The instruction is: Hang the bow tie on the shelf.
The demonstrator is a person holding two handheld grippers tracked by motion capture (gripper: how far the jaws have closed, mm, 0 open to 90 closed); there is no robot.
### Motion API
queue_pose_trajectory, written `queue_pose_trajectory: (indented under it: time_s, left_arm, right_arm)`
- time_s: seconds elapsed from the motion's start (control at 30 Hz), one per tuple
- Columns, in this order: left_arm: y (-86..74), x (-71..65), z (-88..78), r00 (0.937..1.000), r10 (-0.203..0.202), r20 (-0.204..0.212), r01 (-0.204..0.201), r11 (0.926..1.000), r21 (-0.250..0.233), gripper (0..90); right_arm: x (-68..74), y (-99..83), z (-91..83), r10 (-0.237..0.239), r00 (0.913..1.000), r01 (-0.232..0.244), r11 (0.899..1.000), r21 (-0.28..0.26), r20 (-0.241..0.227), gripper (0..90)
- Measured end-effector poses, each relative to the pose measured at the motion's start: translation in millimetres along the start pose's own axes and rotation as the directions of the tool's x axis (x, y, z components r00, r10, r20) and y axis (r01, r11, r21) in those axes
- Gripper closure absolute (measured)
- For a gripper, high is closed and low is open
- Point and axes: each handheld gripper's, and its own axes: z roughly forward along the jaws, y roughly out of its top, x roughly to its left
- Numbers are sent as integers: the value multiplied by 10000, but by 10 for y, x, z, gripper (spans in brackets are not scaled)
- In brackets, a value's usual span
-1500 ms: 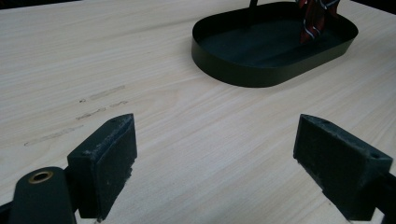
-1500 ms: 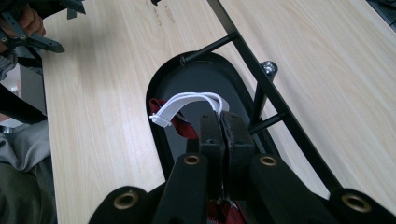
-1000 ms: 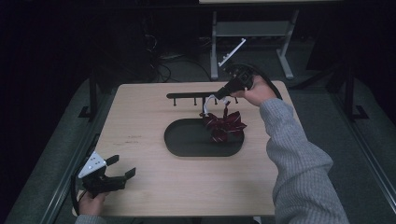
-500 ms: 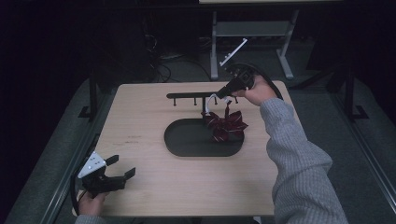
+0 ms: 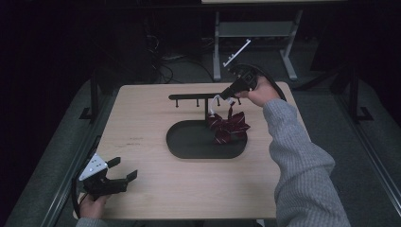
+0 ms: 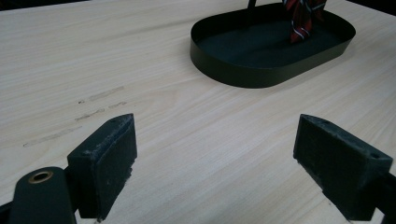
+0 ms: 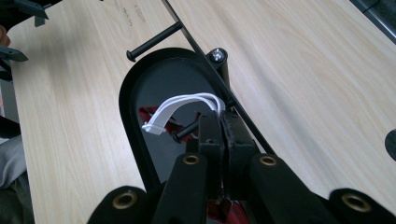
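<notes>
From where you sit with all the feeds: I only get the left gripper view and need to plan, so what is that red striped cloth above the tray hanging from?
Observer: In the high view the red striped bow hangs below the stand's crossbar, over the tray.
Operator: Is the other gripper near it?
Observer: Yes, the right gripper is up at the crossbar's right end.
Operator: Open or shut?
Observer: The right gripper view shows its jaws shut on the bow's white strap, beside a peg.
</notes>
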Motion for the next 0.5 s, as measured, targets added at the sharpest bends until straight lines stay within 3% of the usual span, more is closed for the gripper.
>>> queue_pose_trajectory:
  time_s: [0.37,0.5]
  left_arm:
    - [2,0,-3,10000,19,6,-19,10000,13,130]
    - [2,1,-5,10000,46,1,-46,10000,30,130]
  right_arm:
    - [2,-24,11,14,10000,-14,10000,-51,1,853]
    - [-6,-39,27,18,9999,-20,9999,152,101,843]
